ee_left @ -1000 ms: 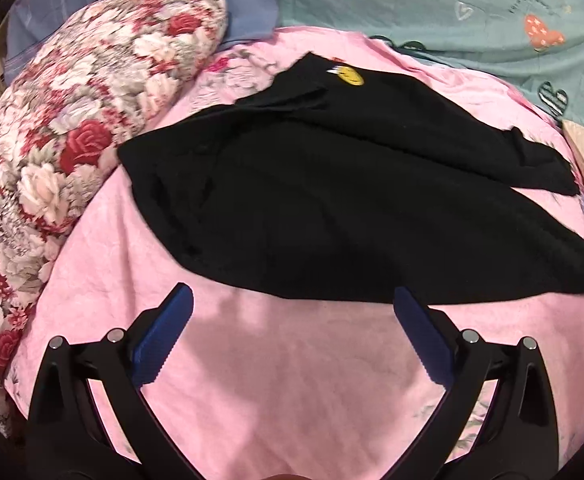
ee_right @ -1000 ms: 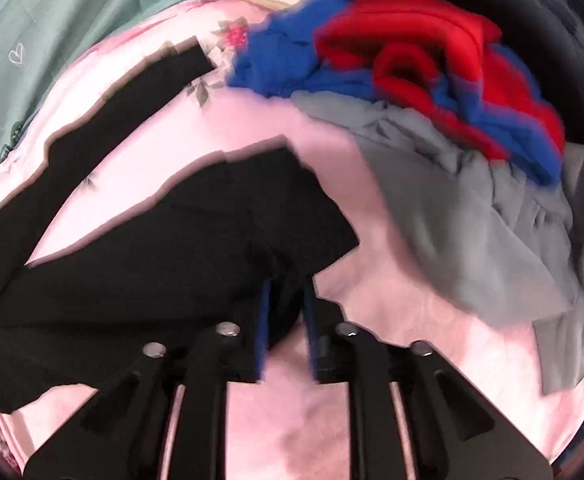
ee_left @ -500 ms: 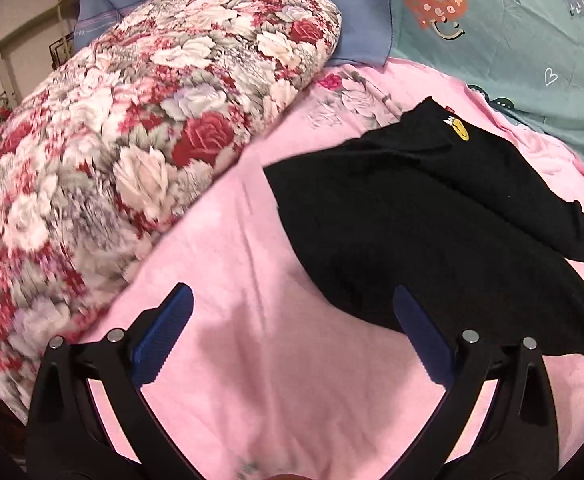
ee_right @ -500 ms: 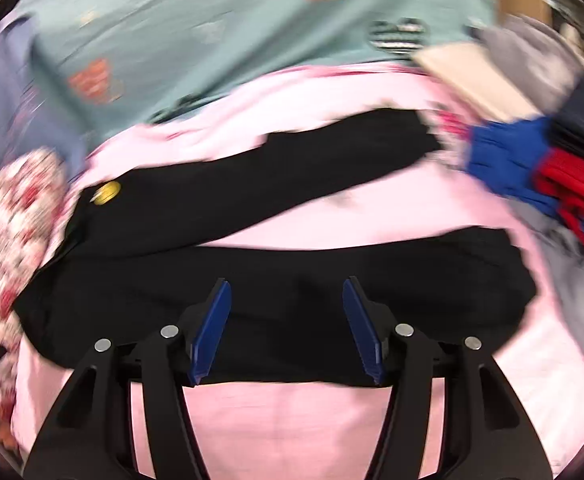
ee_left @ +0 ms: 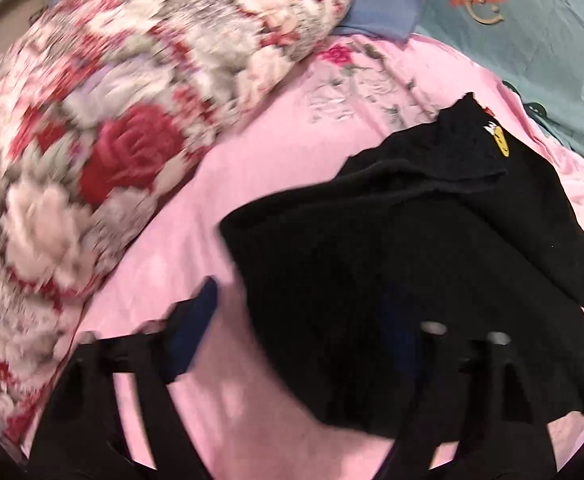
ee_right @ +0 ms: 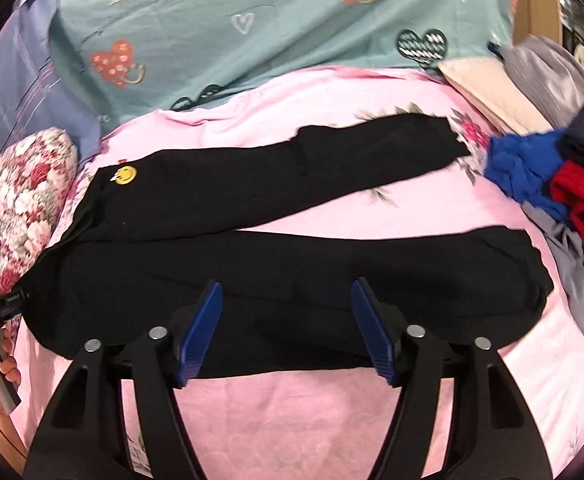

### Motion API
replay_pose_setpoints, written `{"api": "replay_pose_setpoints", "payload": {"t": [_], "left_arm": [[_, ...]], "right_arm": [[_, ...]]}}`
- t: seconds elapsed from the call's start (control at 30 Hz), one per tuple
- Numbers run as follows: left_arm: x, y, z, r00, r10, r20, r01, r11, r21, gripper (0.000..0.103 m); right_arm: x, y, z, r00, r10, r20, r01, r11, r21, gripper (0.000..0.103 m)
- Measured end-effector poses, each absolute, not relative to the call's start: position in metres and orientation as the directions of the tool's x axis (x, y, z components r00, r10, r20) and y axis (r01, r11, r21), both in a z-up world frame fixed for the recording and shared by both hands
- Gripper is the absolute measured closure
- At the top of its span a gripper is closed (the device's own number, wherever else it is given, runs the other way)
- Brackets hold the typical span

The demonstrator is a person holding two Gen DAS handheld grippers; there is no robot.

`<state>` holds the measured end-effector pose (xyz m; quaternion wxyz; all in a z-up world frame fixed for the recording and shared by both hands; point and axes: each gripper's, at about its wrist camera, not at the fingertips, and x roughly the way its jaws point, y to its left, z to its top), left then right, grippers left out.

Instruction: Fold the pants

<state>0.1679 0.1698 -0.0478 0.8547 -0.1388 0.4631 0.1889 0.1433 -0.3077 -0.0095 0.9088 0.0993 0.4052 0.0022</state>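
Since half-second ago, left gripper (ee_left: 304, 320) moved in over waistband end of black pants (ee_right: 276, 248); I see fingers spread, nothing gripped. Right gripper (ee_right: 286, 326) released, hovering over near leg, ready for fold. Pants flat, legs splayed, on pink bedsheet (ee_right: 332, 420). No containers; clothes pile (ee_right: 552, 184) far right.

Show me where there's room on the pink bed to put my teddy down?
There is bare pink sheet along the near edge, in front of the black pants. A narrower strip lies between the two pant legs. In the left wrist view, pink shows between the pants and the floral pillow. The right side is crowded with a clothes pile.
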Motion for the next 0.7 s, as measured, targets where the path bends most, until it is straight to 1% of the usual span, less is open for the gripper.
{"api": "replay_pose_setpoints", "payload": {"t": [0.03, 0.07, 0.13, 0.2, 0.3, 0.4, 0.47, 0.5, 0.53, 0.6, 0.63, 0.7], "left_arm": [[0.174, 0.166, -0.050, 0.486, 0.197, -0.852, -0.444, 0.895, -0.046, 0.079], [0.177, 0.165, -0.052, 0.474, 0.206, -0.856, -0.448, 0.894, -0.033, 0.086], [0.175, 0.165, -0.047, 0.479, 0.248, -0.842, -0.481, 0.877, -0.015, 0.088], [0.162, 0.164, -0.031, 0.516, 0.283, -0.808, -0.495, 0.869, -0.012, 0.089], [0.129, 0.172, 0.001, 0.572, 0.316, -0.757, -0.527, 0.849, -0.044, 0.089], [0.099, 0.189, 0.022, 0.575, 0.340, -0.744, -0.570, 0.819, -0.067, 0.089], [0.084, 0.198, 0.025, 0.536, 0.418, -0.733, -0.626, 0.780, -0.012, 0.089], [0.081, 0.204, 0.020, 0.510, 0.443, -0.738, -0.646, 0.763, 0.012, 0.089], [0.083, 0.210, 0.012, 0.486, 0.439, -0.756, -0.652, 0.758, 0.021, 0.089], [0.089, 0.216, -0.014, 0.426, 0.411, -0.806, -0.636, 0.770, 0.056, 0.085], [0.095, 0.214, -0.027, 0.382, 0.422, -0.822, -0.629, 0.771, 0.104, 0.080], [0.097, 0.209, -0.040, 0.322, 0.485, -0.813, -0.630, 0.751, 0.199, 0.059]], "right_arm": [[0.143, -0.310, -0.010, 0.674, 0.080, -0.734, 0.087, 0.979, 0.186, 0.034], [0.142, -0.311, -0.010, 0.676, 0.078, -0.733, 0.091, 0.978, 0.189, 0.034], [0.142, -0.312, -0.011, 0.678, 0.079, -0.730, 0.099, 0.975, 0.197, 0.033], [0.142, -0.315, -0.013, 0.674, 0.081, -0.734, 0.103, 0.974, 0.202, 0.033], [0.145, -0.318, -0.017, 0.664, 0.096, -0.742, 0.097, 0.972, 0.213, 0.033], [0.146, -0.323, -0.024, 0.652, 0.123, -0.748, 0.091, 0.967, 0.238, 0.033], [0.147, -0.329, -0.030, 0.635, 0.132, -0.761, 0.102, 0.962, 0.252, 0.033], [0.148, -0.332, -0.033, 0.625, 0.131, -0.769, 0.109, 0.962, 0.252, 0.033], [0.149, -0.335, -0.037, 0.612, 0.131, -0.780, 0.115, 0.961, 0.252, 0.033], [0.150, -0.346, -0.046, 0.567, 0.119, -0.815, 0.141, 0.961, 0.238, 0.033], [0.149, -0.353, -0.048, 0.553, 0.102, -0.827, 0.159, 0.961, 0.225, 0.033], [0.142, -0.377, -0.047, 0.561, 0.034, -0.827, 0.216, 0.959, 0.186, 0.033]]}}
